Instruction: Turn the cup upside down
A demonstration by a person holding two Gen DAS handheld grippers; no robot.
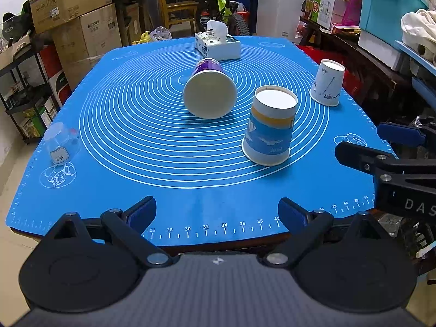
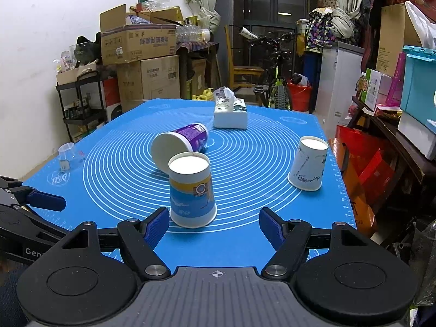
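Note:
A purple paper cup [image 1: 208, 90] lies on its side near the middle of the blue mat [image 1: 136, 136], its base facing me; it also shows in the right wrist view [image 2: 179, 143]. A blue-and-yellow cup [image 1: 271, 125] stands upside down in front of it, also in the right wrist view [image 2: 192, 190]. A white cup [image 1: 327, 83] stands upside down at the right, also in the right wrist view [image 2: 309, 163]. My left gripper [image 1: 216, 212] is open and empty over the mat's near edge. My right gripper [image 2: 214, 226] is open and empty, just short of the blue-and-yellow cup.
A tissue box [image 1: 218, 45] stands at the mat's far side. A small clear cup [image 1: 61, 144] stands upside down at the left edge. Cardboard boxes [image 1: 73, 5], shelves and a bicycle surround the table. The right gripper shows at the right edge of the left wrist view [image 1: 378, 147].

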